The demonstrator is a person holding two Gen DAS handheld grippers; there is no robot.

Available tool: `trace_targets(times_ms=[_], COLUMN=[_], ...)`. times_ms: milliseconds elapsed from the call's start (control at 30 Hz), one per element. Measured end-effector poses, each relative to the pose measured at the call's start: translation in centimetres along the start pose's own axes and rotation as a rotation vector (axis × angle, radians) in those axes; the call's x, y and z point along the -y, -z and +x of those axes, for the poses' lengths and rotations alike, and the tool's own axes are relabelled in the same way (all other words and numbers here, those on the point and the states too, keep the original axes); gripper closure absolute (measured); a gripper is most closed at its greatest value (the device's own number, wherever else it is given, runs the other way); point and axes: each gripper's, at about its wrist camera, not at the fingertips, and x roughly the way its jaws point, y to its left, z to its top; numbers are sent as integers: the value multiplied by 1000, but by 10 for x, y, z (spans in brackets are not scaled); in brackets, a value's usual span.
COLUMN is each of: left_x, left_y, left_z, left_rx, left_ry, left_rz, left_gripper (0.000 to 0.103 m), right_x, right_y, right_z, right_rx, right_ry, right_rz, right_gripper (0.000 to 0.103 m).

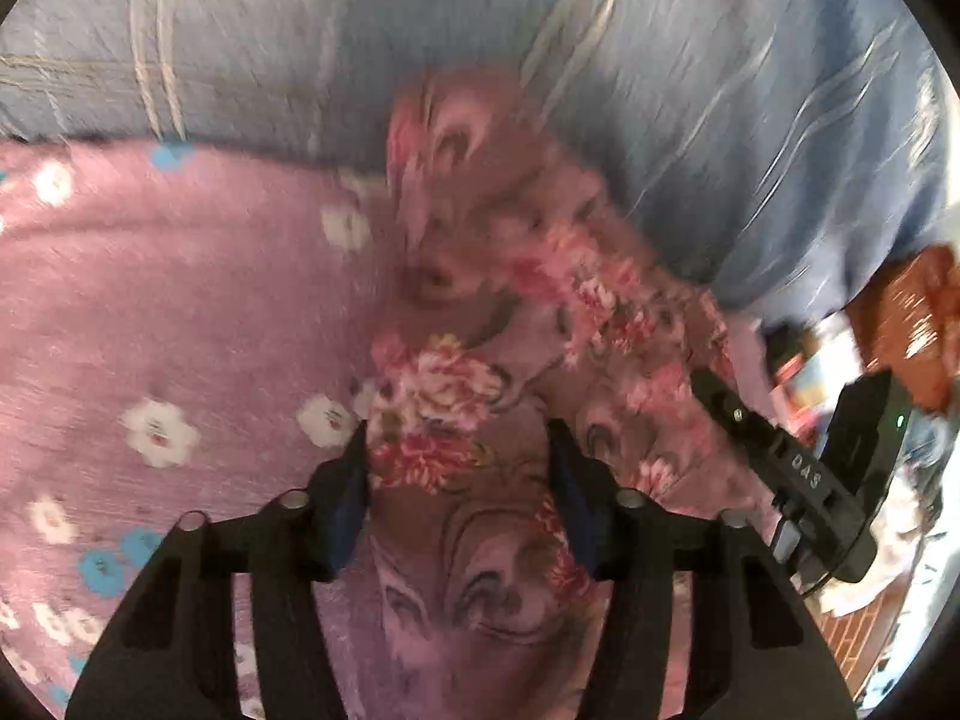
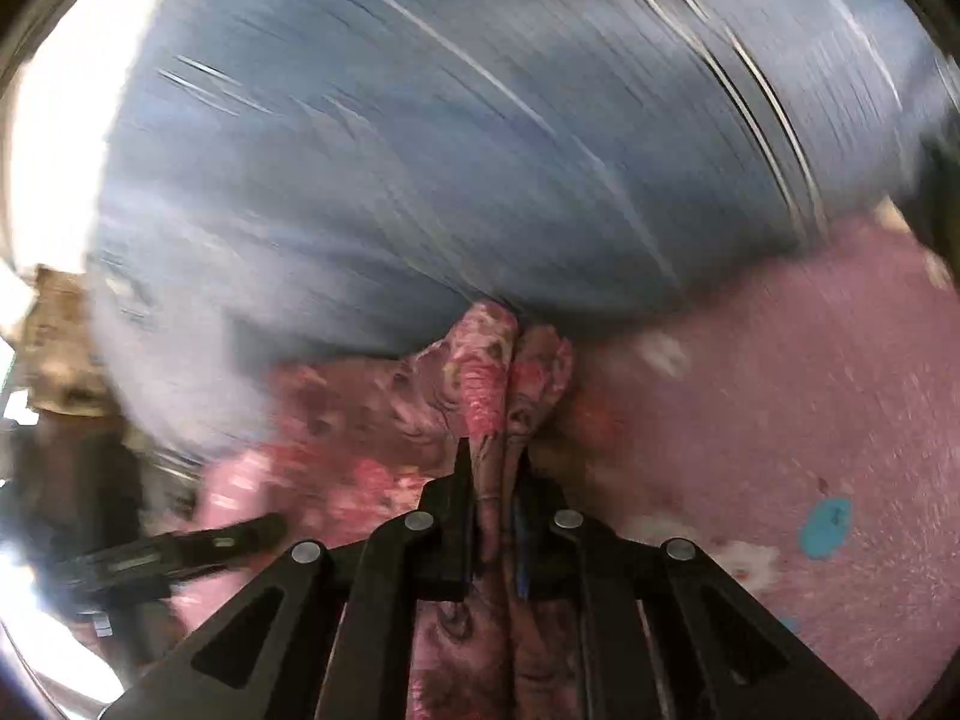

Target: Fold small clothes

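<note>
A small pink floral garment [image 1: 480, 312] lies crumpled on a pink flowered sheet [image 1: 150, 300]. My left gripper [image 1: 459, 438] is open, its fingers apart on either side of a stretch of the garment below it. My right gripper [image 2: 495, 456] is shut on a bunched fold of the garment [image 2: 498, 372], which runs up between its fingers. The right gripper also shows in the left wrist view [image 1: 774, 456], at the garment's right edge. The left gripper shows blurred at the lower left of the right wrist view [image 2: 198, 546].
A blue striped blanket [image 1: 690, 90] lies bunched behind the garment; it fills the top of the right wrist view [image 2: 420, 150]. Blurred clutter and a brown patterned thing [image 1: 912, 312] sit off the bed's right edge.
</note>
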Motion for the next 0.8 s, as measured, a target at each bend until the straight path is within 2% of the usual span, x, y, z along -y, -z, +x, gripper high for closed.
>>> trace_targets(times_ms=[33, 67, 100, 167, 233, 300, 367, 433, 467, 500, 567, 600, 633, 667, 733, 800], left_x=[0, -1, -2, -10, -15, -19, -18, -12, -9, -7, -8, -3, 3, 6, 11, 6], left_y=[2, 4, 6, 16, 37, 64, 83, 106, 113, 119, 130, 134, 134, 133, 133, 139], left_z=[-2, -6, -9, -21, -38, -51, -52, -52, -53, -52, -42, -44, -45, -47, -52, -63], left_rx=[25, 27, 18, -2, 4, 9, 6, -6, 2, 6, 4, 29, 32, 21, -3, 0], left_ry=[1, 9, 26, 62, 104, 159, 190, 188, 166, 141, 109, 93, 60, 46, 74, 110], left_rz=[-2, -8, -19, -24, -10, -2, -8, 3, 23, 48, 74, 100, 126, 128, 107, 92], left_gripper=[51, 51, 51, 51, 51, 45, 43, 42, 42, 42, 42, 42, 43, 45, 45, 45], right_x=[6, 12, 13, 16, 24, 36, 35, 23, 14, 5, 7, 11, 15, 19, 22, 27], right_y=[3, 7, 8, 12, 21, 34, 47, 60, 65, 71, 74, 75, 74, 80, 83, 90], right_z=[7, 5, 0, -16, -36, -52, -54, -47, -51, -62, -78, -75, -63, -57, -71, -94], right_rx=[-17, 0, 8, 33, 31, 26, 1, -43, -31, 8, 92, 85, 47, 17, 47, 63], right_ry=[14, -11, -39, -64, -142, -216, -225, -165, -149, -139, -165, -113, -30, 15, -17, -93], right_rz=[13, 49, 65, 79, 108, 140, 129, 65, 8, -41, -51, -50, -72, -97, -51, -1], right_gripper=[91, 90, 84, 83, 74, 52, 48, 74, 85, 87, 89, 89, 88, 87, 80, 77])
